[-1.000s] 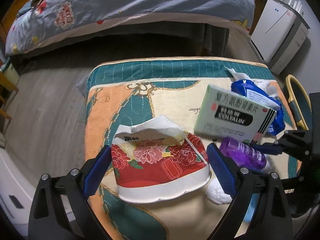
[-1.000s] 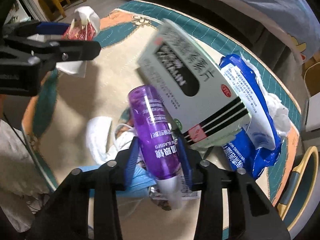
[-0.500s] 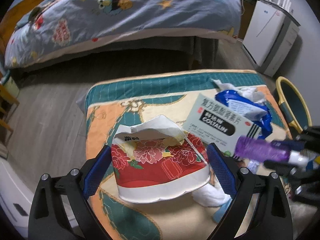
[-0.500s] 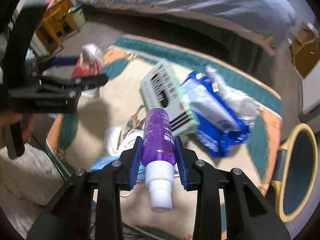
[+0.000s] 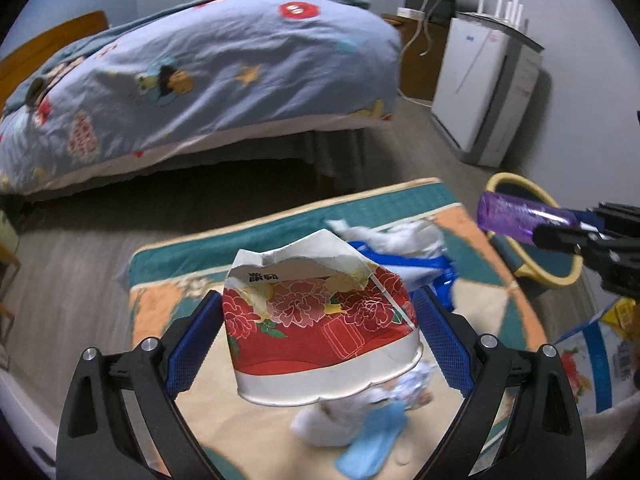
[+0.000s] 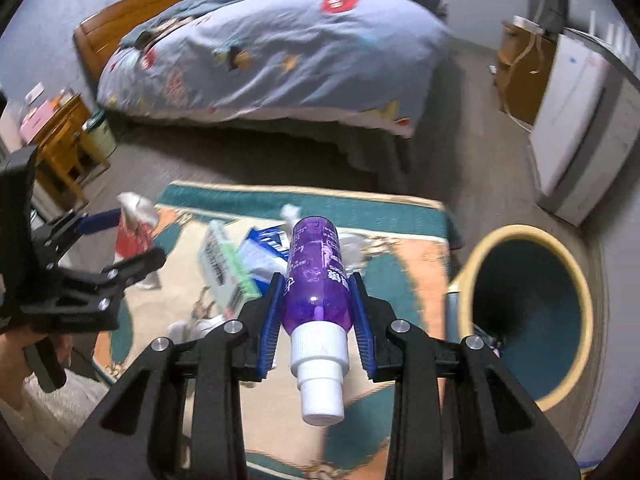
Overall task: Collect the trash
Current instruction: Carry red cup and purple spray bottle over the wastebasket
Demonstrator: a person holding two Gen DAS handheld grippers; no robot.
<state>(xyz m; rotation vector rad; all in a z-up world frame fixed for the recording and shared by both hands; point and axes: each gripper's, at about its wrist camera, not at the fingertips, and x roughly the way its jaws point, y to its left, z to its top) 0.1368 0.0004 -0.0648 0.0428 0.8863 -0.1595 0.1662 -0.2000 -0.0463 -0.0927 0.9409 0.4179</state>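
Observation:
My left gripper (image 5: 318, 306) is shut on a torn red paper cup (image 5: 320, 328) with a flower print and holds it above the rug (image 5: 400, 200). My right gripper (image 6: 316, 284) is shut on a purple spray bottle (image 6: 316, 276) whose white cap points back at the camera. In the left wrist view, this bottle (image 5: 516, 216) and the right gripper (image 5: 592, 236) hang in front of the yellow-rimmed bin (image 5: 516, 180). In the right wrist view, the bin (image 6: 520, 230) stands just right of the rug, its mouth open. The left gripper (image 6: 116, 240) with the cup (image 6: 134, 228) shows at the left.
On the rug lie a blue packet (image 6: 264, 248), a green-and-white medicine box (image 6: 224, 268), white tissue and a blue mask (image 5: 368, 444). A bed (image 5: 200, 80) stands behind the rug, a white appliance (image 5: 488, 80) at the back right, and wooden furniture (image 6: 60, 140) at the left.
Both grippers have risen off the rug with their loads. The right one swung the purple bottle away from the medicine box, rightward to the bin. The box and packet stayed on the rug.

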